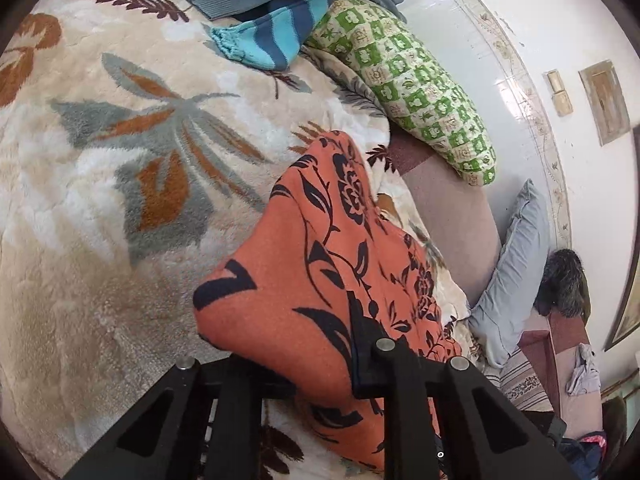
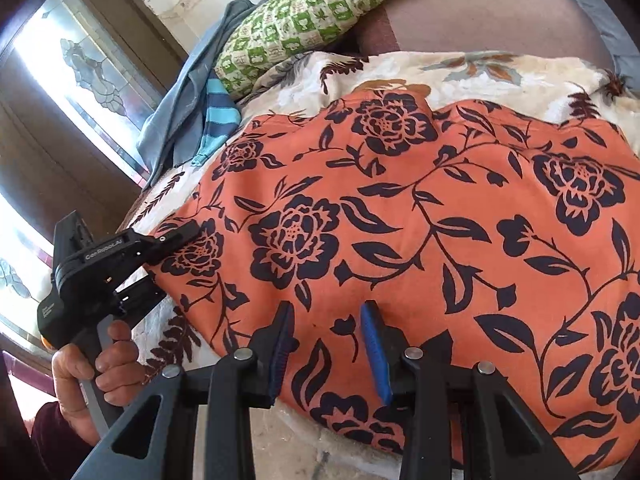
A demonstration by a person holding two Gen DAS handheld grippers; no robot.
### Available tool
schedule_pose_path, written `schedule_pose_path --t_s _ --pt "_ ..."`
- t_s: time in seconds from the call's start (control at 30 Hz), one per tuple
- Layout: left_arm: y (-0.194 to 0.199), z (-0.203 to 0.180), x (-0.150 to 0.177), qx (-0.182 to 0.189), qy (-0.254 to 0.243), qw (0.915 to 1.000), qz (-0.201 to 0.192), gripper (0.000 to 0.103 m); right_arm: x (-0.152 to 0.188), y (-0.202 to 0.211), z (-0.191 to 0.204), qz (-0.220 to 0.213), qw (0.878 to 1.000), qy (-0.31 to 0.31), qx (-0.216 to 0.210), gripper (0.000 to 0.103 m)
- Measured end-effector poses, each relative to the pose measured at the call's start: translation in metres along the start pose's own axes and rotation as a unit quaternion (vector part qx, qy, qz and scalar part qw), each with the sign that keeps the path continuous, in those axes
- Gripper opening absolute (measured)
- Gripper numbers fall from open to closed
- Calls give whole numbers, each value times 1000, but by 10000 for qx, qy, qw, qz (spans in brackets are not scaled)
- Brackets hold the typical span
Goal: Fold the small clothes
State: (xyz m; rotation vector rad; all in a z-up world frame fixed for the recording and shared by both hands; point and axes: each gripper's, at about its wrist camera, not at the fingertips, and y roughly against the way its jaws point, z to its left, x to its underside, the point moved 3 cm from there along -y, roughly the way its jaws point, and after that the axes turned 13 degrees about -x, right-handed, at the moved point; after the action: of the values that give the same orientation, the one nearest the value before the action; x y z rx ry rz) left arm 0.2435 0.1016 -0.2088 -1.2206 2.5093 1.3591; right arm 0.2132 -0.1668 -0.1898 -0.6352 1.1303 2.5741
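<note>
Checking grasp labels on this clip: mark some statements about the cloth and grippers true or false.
1. The orange floral cloth lies on a leaf-patterned blanket. True.
2. The right gripper is clamped on the cloth. False: its fingers stand apart, with flat cloth showing between them.
3. The left gripper grips the cloth's edge. True.
4. The green checked pillow lies on the orange cloth. False: it lies beyond it, by the wall.
5. A blue striped garment lies next to the pillow. True.
</note>
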Motion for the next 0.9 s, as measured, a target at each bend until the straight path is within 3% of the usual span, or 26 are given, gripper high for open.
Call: schedule_pose_path --t_s 0.13,0.27,0.53,0.67,0.77,0.83,0.9 --pt "20 -21 -1 351 -391 9983 -249 17 -3 18 -10 -295 9993 -207 -70 39" --pt "43 -52 8 498 -997 9924 -522 17 -3 40 -34 -716 9932 -747 -536 39" --pt "66 -156 54 750 -2209 9691 -804 17 -8 99 -100 -1610 9708 -1598 -777 39" --pt "48 -220 105 881 -2788 9548 -536 17 -12 154 -146 -2291 9460 -2107 -903 39" --pt "14 -259 163 888 -3194 9434 -131 18 -9 190 -179 -2684 9298 -2364 -871 38" --pt "-19 -276 208 797 -3586 9299 192 23 -5 211 -198 -2886 9202 -2504 -846 38" --pt "-51 -279 250 455 -4019 9112 779 32 1 227 -217 -2998 9113 -2677 -894 38"
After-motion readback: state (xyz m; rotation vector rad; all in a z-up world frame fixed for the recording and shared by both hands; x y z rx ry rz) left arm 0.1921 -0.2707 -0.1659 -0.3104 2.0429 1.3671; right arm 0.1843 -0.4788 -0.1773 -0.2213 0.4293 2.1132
